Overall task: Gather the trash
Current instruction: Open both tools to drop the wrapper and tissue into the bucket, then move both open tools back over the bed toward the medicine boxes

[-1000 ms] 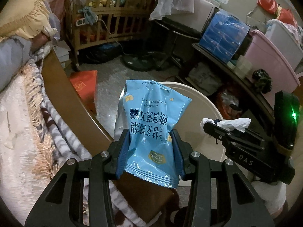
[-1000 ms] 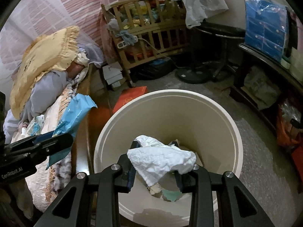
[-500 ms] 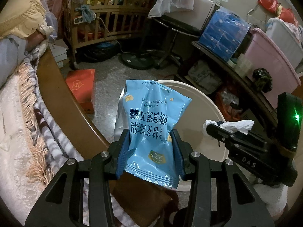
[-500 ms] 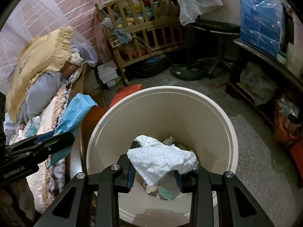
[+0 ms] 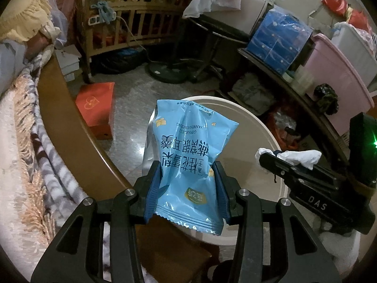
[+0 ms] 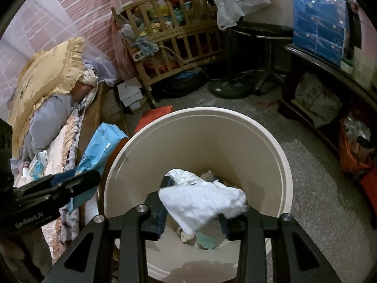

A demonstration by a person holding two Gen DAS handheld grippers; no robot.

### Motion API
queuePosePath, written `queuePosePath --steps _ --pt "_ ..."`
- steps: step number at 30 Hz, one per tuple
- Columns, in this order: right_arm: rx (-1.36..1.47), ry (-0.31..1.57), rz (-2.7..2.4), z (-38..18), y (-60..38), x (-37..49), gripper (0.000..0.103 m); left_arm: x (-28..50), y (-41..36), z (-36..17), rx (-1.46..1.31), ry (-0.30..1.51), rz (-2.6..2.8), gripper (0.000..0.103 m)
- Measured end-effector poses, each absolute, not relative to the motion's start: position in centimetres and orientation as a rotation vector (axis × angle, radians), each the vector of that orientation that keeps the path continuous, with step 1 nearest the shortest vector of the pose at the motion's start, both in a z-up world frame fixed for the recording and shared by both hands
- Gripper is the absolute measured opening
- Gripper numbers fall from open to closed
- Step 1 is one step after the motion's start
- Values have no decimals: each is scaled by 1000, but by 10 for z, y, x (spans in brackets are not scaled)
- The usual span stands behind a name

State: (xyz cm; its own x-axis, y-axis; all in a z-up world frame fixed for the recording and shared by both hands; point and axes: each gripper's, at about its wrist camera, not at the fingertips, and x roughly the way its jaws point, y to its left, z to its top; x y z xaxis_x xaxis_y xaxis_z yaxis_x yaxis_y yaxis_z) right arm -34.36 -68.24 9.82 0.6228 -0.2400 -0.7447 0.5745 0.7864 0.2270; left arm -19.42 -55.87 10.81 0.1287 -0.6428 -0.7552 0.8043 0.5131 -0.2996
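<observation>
My left gripper (image 5: 188, 184) is shut on a light blue snack packet (image 5: 188, 151) and holds it at the near left rim of a cream round trash bin (image 5: 266, 132). My right gripper (image 6: 195, 202) is shut on a crumpled white tissue (image 6: 202, 200) and holds it over the open bin (image 6: 264, 129), which has some trash at its bottom. The packet also shows in the right wrist view (image 6: 99, 146), left of the bin. The right gripper shows in the left wrist view (image 5: 278, 158) with the tissue (image 5: 299, 156).
A bed with a brown wooden edge (image 5: 59, 108) and blankets lies to the left. A red box (image 5: 96, 103) lies on the floor. A wooden crib (image 6: 174, 37), a fan base (image 6: 226, 89) and a dark shelf (image 6: 329, 70) with storage boxes stand beyond.
Both grippers have moved a little forward and toward the bin, each still holding its item. The tissue now hangs lower over the bin's opening.
</observation>
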Motion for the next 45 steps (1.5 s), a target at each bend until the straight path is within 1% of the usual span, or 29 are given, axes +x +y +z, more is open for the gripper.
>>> queuePosePath --steps 3,6,7,14,20,24,41,43,45 --pt "484 759 -493 99 -684 -344 38 -191 -558 107 174 991 -1076 46" --pt "487 761 -499 98 -686 -343 43 -190 -557 108 142 997 -1087 53" --pt "489 761 -500 99 -687 -343 43 -189 -557 108 141 997 -1085 55" --pt "502 759 -499 98 -689 -342 46 -187 -552 110 139 1009 -1080 61" --pt "495 754 -498 99 -686 -342 48 -187 -550 112 133 1016 -1097 62" --pt "496 749 -501 99 -687 -341 55 -188 -545 114 148 999 -1093 62" --pt "412 746 -482 103 -664 -328 56 -182 -498 127 204 896 -941 62" --pt "391 750 -492 103 -661 -324 60 -180 -491 128 211 890 -926 62" --pt "375 752 -495 104 -657 -320 62 -177 -482 129 212 880 -912 62"
